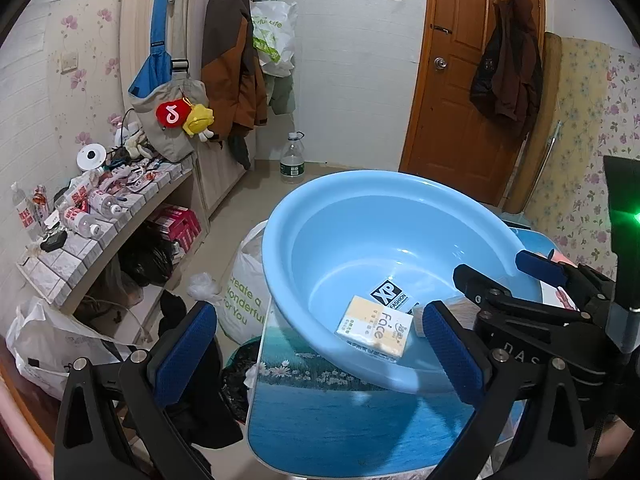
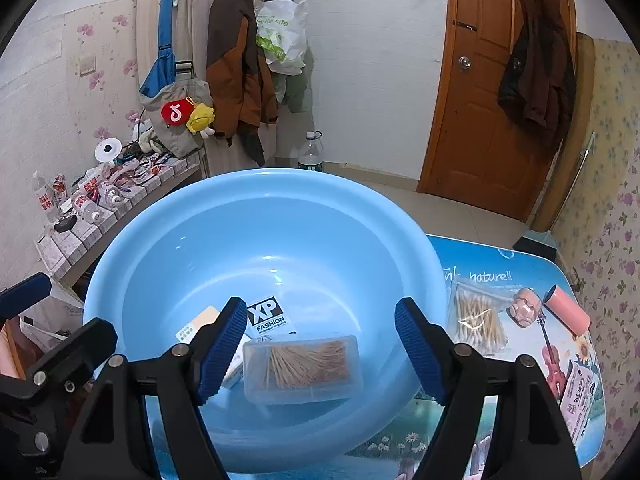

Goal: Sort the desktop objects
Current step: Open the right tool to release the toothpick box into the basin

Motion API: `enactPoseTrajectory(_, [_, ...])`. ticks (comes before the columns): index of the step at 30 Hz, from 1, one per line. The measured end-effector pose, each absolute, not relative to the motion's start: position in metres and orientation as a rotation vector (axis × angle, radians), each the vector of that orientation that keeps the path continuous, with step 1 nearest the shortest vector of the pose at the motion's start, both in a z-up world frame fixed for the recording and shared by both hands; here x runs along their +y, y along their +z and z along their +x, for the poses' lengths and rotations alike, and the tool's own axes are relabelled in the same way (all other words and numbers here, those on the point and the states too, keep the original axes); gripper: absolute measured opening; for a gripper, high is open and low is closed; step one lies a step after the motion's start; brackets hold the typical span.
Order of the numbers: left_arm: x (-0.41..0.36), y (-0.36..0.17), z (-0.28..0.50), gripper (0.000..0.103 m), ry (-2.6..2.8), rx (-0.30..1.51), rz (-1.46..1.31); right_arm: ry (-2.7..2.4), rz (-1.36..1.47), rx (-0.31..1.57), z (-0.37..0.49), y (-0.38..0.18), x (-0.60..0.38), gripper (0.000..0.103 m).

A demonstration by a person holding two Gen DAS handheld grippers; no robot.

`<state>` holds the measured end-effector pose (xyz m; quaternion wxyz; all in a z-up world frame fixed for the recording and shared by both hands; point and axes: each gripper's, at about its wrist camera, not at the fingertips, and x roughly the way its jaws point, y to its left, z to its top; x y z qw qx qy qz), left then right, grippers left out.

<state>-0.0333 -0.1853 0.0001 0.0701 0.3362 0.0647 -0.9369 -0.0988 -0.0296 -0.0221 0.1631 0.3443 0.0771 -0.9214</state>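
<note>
Landmark = blue basin, sitting on the scenic-print surface, its left rim out past the surface edge.

Right tool: over the basin's near rim, pointing down into it, jaws wide apart, pads gripping nothing. Clear toothpick box lies flat on the basin floor, in line w/ the gap between the pads but not touched by either. Tissue pack also on the basin floor, left of the toothpick box, next to the black XP Fashion sticker; in right wrist view it's partly hidden behind the tool's left finger.

Left tool: at the basin's near-left side, jaws wide apart, nothing btwn them; one finger off the surface edge, the other over the basin's near rim.

Right of basin, on the surface: bag of cotton swabs just beside the rim, then a small face-shaped item, then a pink roll farthest out. All three outside the basin.
</note>
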Motion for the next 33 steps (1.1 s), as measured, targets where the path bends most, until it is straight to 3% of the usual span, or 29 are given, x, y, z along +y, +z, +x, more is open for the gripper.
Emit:
enactPoseTrajectory(22, [-0.143,0.026,-0.020,0.103,-2.869,0.134,0.962,-2.690,0.914,0.126,-0.060,0.018,0.029,0.078])
enactPoseTrajectory(25, [-0.132,0.030,-0.019,0.103,-2.883,0.118,0.957,-2.728,0.919,0.126,-0.055,0.024,0.041,0.089])
enactPoseTrajectory(33, [-0.119,0.033,-0.016,0.103,-2.880,0.107,0.957,-2.763,0.935,0.125,-0.044,0.032,0.067,0.090])
